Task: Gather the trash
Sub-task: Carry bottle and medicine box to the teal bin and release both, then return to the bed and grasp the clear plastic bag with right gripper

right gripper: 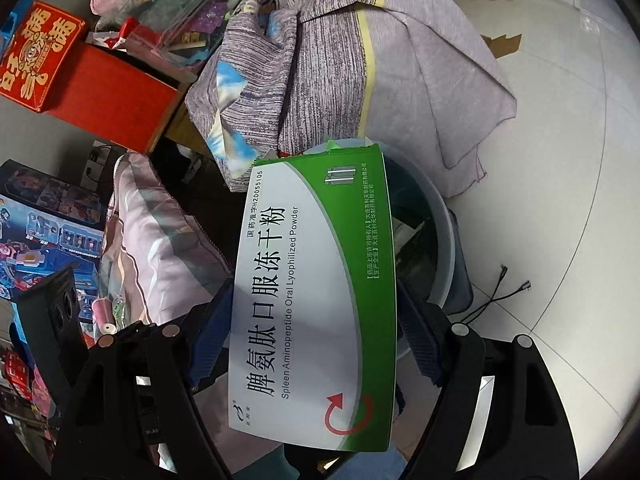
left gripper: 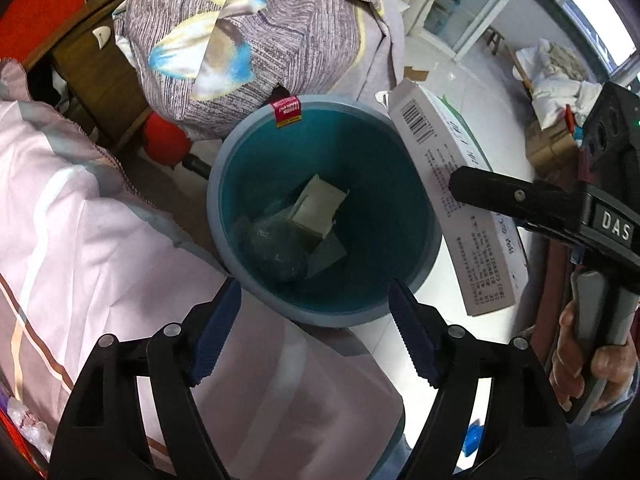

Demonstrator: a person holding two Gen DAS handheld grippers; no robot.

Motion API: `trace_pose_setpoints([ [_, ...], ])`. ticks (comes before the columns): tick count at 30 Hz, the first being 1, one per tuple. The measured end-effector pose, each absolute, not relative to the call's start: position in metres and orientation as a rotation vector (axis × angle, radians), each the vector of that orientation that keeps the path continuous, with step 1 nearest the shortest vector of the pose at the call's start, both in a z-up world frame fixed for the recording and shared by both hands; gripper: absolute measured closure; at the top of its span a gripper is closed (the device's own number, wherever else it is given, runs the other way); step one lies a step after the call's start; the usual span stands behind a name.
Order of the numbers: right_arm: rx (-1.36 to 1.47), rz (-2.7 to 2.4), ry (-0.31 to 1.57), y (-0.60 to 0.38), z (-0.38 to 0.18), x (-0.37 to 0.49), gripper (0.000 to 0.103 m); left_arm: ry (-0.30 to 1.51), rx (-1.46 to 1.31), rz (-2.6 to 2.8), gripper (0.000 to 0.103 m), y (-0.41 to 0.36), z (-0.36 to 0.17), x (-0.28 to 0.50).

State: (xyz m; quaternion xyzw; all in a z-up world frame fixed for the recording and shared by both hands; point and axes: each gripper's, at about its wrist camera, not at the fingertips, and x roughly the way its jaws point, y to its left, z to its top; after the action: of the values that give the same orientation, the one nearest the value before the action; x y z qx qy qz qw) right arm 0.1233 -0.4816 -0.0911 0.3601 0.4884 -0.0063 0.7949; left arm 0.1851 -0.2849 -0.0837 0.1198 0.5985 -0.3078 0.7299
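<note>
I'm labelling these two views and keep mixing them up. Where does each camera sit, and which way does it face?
Left wrist: on the left gripper, looking steeply down into the blue bin; its own open fingers show, plus the right gripper and a hand.
Right wrist: on the right gripper, facing down at the medicine box it holds over the bin; its own fingers show.
Shared: bin, medicine box, striped cloth bundle, white floor.
</note>
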Motion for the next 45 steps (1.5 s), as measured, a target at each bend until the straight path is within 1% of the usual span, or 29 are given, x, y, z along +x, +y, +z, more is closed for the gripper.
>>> trace_pose_setpoints([
  [4,0.768,-0.014,1.056,-0.480,-0.092,0.125,0.029,1.315,0.251,-0.678,0.026,-0.283,-0.082,0.182],
  [7,0.763,-0.013,1.064,-0.477,-0.093,0.127,0.029,1.307,0.237,-0.678,0.023,-0.280,-0.077,0.180],
  [12,0.743,-0.010,1.083,-0.470,-0.093,0.134,0.028,1.261,0.210,-0.675,0.011,-0.273,-0.064,0.176],
  [15,0.728,0.007,1.105,-0.462,-0.093,0.141,0.026,1.242,0.178,-0.678,0.008,-0.263,-0.058,0.174],
  [20,0.728,-0.022,1.131,-0.456,-0.097,0.145,0.025,1.239,0.142,-0.664,0.007,-0.248,-0.056,0.171],
  [22,0.731,-0.029,1.123,-0.455,-0.097,0.145,0.020,1.237,0.129,-0.663,0.007,-0.243,-0.056,0.171],
  [23,0.731,-0.034,1.120,-0.455,-0.096,0.146,0.019,1.235,0.125,-0.663,0.007,-0.241,-0.055,0.171],
  [33,0.740,-0.075,1.143,-0.448,-0.094,0.147,0.018,1.221,0.082,-0.677,0.007,-0.224,-0.049,0.166],
  [45,0.722,-0.113,1.150,-0.432,-0.078,0.127,0.018,1.198,0.037,-0.666,0.007,-0.192,-0.036,0.149],
])
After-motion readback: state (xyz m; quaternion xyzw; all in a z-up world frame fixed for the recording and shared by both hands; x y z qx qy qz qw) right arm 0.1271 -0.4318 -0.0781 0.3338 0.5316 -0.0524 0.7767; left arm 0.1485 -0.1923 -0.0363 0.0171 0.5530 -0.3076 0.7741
